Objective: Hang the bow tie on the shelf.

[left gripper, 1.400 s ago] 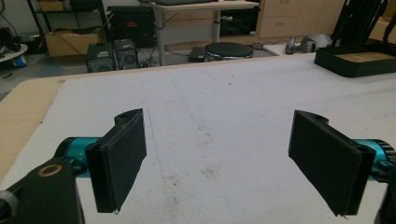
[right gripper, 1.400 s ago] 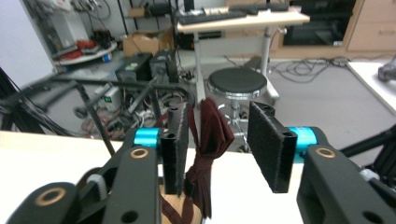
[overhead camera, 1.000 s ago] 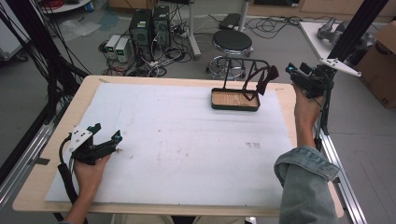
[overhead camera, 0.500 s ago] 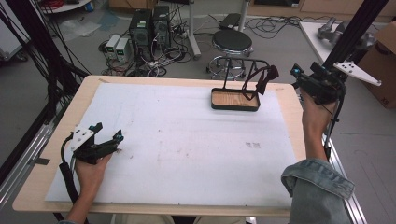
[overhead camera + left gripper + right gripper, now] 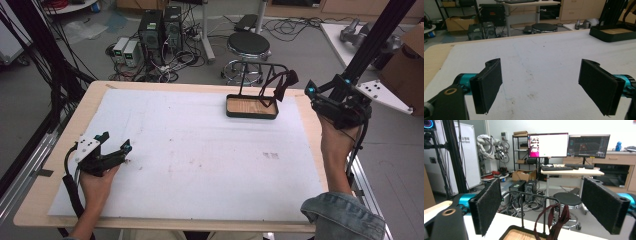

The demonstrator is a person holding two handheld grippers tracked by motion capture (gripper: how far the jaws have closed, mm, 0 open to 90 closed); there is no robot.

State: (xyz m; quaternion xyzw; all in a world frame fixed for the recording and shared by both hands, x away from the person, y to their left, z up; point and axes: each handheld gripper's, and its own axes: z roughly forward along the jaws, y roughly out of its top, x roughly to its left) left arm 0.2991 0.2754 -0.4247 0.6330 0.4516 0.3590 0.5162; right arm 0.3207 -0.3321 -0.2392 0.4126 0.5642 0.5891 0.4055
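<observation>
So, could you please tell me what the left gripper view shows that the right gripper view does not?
Left gripper view alone: the open left gripper low over the white table cover. Right gripper view alone: the open right gripper, empty after its jaws have just been opening, two monitors and a dark red strap on the rack. Both: the black rack with wooden base and the round stool.

A grey floor [image 5: 60, 55] holds a round stool [image 5: 248, 45] (cables [image 5: 295, 27] trailing) and computer towers [image 5: 160, 27].
</observation>
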